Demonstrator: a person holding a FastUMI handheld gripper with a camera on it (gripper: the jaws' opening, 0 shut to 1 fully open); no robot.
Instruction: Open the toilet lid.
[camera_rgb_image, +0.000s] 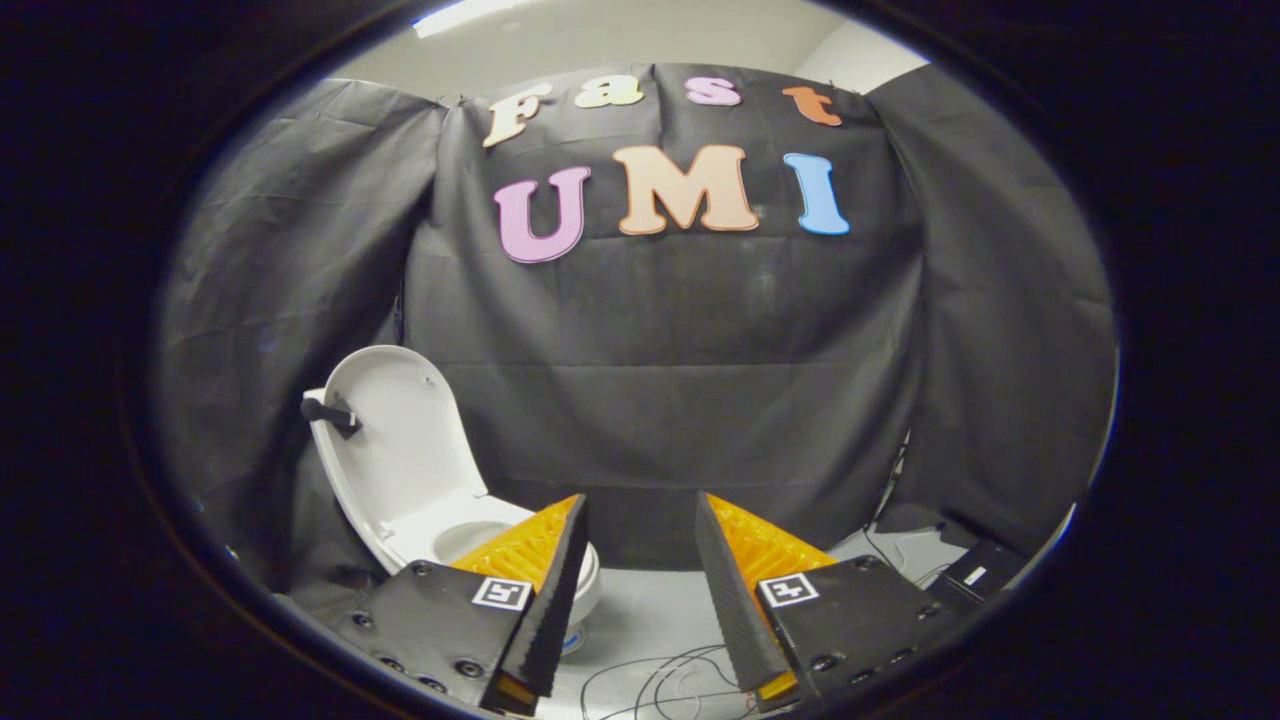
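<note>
toilet lid (395, 440) upright | gripper (640, 590) level, fingers apart, empty

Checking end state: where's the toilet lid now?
Gripper view: toilet lid stands raised against the black cloth, beyond the open gripper's left finger.

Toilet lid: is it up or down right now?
Up. The toilet lid stands raised behind the bowl, whose inside shows. The gripper is open, its fingers apart with nothing between them.
</note>
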